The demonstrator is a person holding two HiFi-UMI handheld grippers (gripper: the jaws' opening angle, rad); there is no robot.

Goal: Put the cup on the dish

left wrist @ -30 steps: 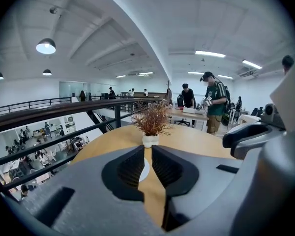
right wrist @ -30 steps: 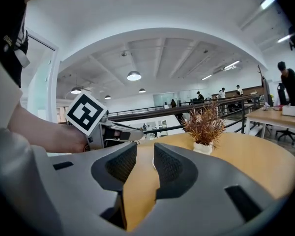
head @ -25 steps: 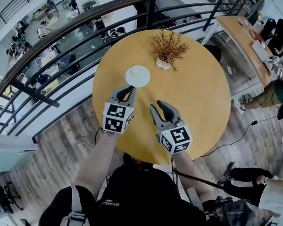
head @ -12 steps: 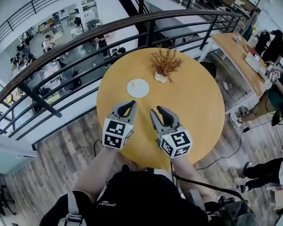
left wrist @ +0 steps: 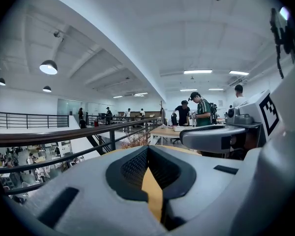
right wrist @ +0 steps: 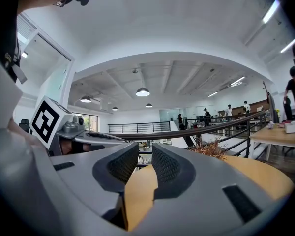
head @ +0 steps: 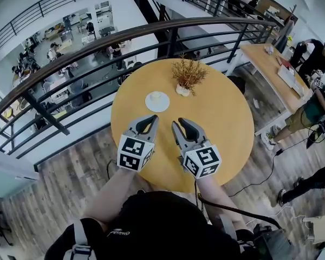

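Hovering side by side above the near part of the round wooden table, the person's two grippers are holding nothing: the left gripper is showing its jaws pressed together, the right gripper a narrow gap with only tabletop behind it. The white cup is sitting on the dish beyond their tips, near a dried plant, so the placing is looking done and both tools are apparently standing clear
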